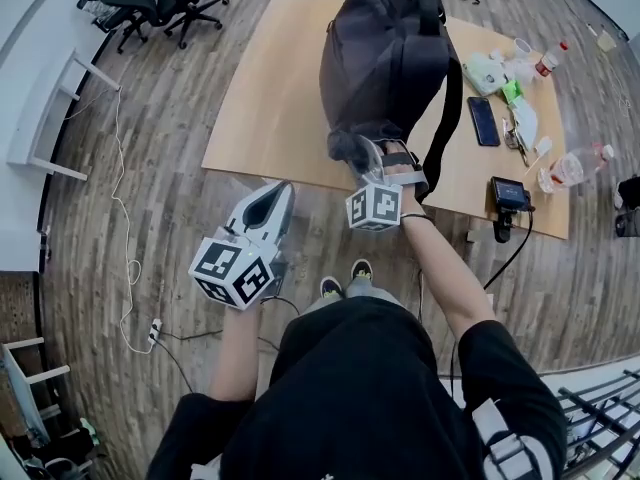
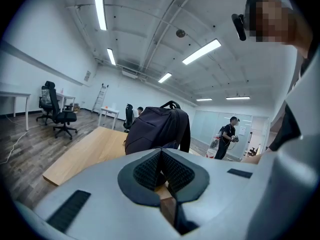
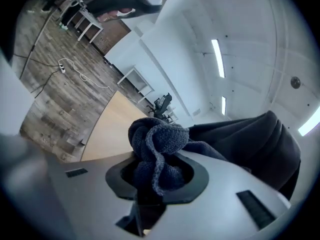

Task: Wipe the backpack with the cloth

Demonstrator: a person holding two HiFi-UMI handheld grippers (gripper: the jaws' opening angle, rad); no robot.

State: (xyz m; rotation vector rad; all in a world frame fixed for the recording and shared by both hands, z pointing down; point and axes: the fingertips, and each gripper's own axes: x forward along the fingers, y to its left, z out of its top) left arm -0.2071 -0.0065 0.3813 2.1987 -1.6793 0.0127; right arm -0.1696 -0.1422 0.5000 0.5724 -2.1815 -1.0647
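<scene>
The backpack (image 1: 385, 63) stood upright at the near edge of the table (image 1: 250, 118) and blocked the middle. Left of it the tabletop lay bare, an open path for my left gripper (image 1: 280, 194). On the right, its hanging strap (image 1: 447, 128), a phone (image 1: 483, 120) and a bottle (image 1: 575, 168) crowded the way.

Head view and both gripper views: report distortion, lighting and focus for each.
Head view: strong fisheye, the table edges and floor planks bow; even light, sharp. Left gripper view: dark round corners, ceiling lamps glare, backpack clear. Right gripper view: same round vignette; cloth sharp up close, backpack behind it dark.
</scene>
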